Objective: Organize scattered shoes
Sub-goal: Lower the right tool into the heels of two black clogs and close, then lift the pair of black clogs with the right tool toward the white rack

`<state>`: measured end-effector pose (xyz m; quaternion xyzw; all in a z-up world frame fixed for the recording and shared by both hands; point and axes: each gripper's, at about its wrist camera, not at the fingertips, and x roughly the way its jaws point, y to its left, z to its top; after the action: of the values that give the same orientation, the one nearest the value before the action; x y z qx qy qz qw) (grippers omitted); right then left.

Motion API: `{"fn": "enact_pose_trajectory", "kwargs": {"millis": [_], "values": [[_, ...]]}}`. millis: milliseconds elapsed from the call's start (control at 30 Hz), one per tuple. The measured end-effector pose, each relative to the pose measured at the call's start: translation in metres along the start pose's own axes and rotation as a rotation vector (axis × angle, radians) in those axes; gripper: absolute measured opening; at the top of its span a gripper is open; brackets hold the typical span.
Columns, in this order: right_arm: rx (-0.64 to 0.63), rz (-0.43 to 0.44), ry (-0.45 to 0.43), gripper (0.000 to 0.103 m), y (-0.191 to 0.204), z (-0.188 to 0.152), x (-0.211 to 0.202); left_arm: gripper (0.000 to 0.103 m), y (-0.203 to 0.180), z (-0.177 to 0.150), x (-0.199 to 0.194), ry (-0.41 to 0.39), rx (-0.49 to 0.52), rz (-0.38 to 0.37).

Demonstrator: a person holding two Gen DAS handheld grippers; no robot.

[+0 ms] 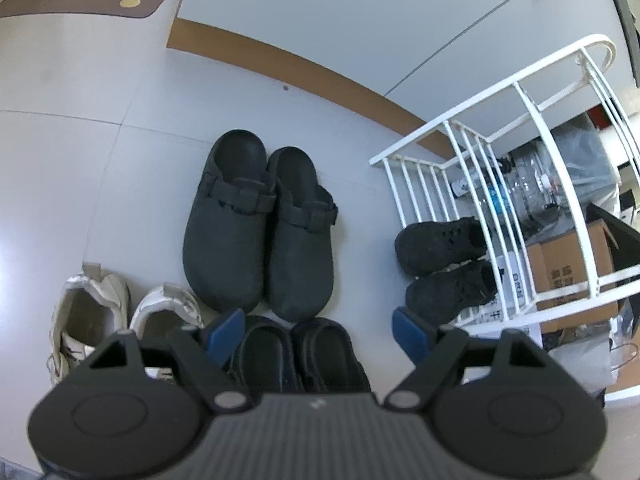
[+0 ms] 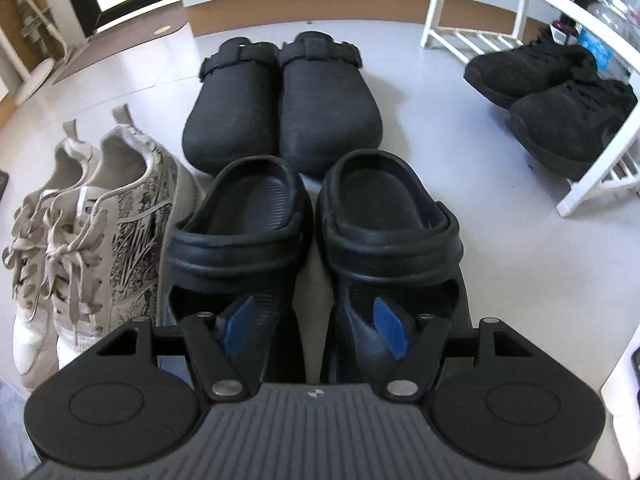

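Right claw gapes, tips hidden inside the dark clogs; left claw spread, empty, above pale floor.

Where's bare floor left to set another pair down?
Bare floor lies between the grey clogs and the black sneakers on the white rack, and beyond the clogs toward the baseboard. Crowded: beige sneakers, navy clogs and grey clogs sit packed together.
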<state>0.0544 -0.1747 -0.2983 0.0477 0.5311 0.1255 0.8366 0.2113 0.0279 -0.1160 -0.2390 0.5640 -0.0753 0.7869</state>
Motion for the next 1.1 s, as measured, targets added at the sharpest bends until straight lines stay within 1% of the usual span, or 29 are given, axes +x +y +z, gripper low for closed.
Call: {"fn": "enact_pose_trajectory", "kwargs": {"millis": [100,200,267,333,467,600,900,1033,1100], "values": [[-0.010,-0.003,0.002,0.070,0.001,0.001,0.004,0.083,-0.001,0.001,-0.002,-0.003,-0.004,-0.006],[-0.020,0.013,0.003,0.066,0.004,0.002,0.007,0.083,0.000,0.000,-0.001,-0.002,-0.009,-0.007],[-0.025,0.019,0.001,0.060,0.004,0.001,0.008,0.083,0.001,0.000,-0.001,-0.001,-0.015,-0.005],[-0.032,0.025,0.000,0.049,0.005,0.001,0.011,0.083,0.003,0.001,-0.002,-0.003,-0.023,-0.007],[-0.034,0.033,-0.001,0.048,0.005,0.001,0.013,0.083,0.003,0.002,-0.004,-0.004,-0.028,-0.017],[-0.057,0.015,0.004,0.048,0.010,0.002,0.016,0.083,0.002,0.003,-0.004,0.000,-0.024,-0.031],[-0.139,-0.022,0.018,0.048,0.027,0.001,0.026,0.083,0.003,0.005,-0.004,-0.002,-0.038,-0.035],[-0.138,-0.032,0.021,0.034,0.026,0.003,0.026,0.083,-0.001,0.003,-0.004,0.000,-0.030,-0.044],[-0.139,-0.040,0.021,0.031,0.027,0.003,0.025,0.083,-0.002,0.002,-0.004,-0.002,-0.028,-0.044]]}}
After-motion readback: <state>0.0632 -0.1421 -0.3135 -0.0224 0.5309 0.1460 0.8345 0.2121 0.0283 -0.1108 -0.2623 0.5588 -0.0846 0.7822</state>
